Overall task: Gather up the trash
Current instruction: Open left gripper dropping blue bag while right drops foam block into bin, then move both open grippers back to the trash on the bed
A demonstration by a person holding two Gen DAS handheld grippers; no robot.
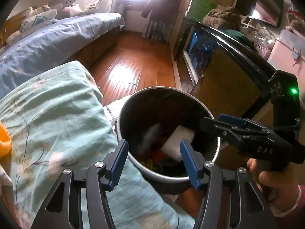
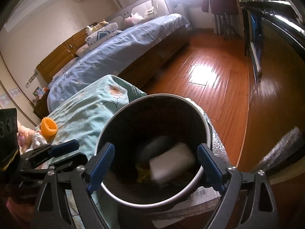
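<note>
I have both grippers poised over the trash bin [image 2: 152,148], a round dark bin with a pale rim standing on the floor right beside the teal floral cloth [image 2: 83,114].

My left gripper [image 1: 152,160] is spread, blue pads apart, with nothing between them; through the gap I look straight down into the bin's mouth. My right gripper [image 2: 156,164] is spread wider still, its pads straddling the bin opening without touching anything, and it is empty too. From the left camera I can see the right gripper coming in from the side over the far rim, with a hand [image 1: 274,183] wrapped round its handle.

Down in the bin lies a white rectangular piece [image 2: 171,160], blurred in both views, tilted against the wall on top of some yellow and orange scraps [image 2: 143,171] I can't make out clearly.

On the teal cloth, well apart from the bin, sits an orange ribbed ring [image 2: 49,127], with a crumpled silvery wrapper [image 2: 38,142] just beside it.
</note>
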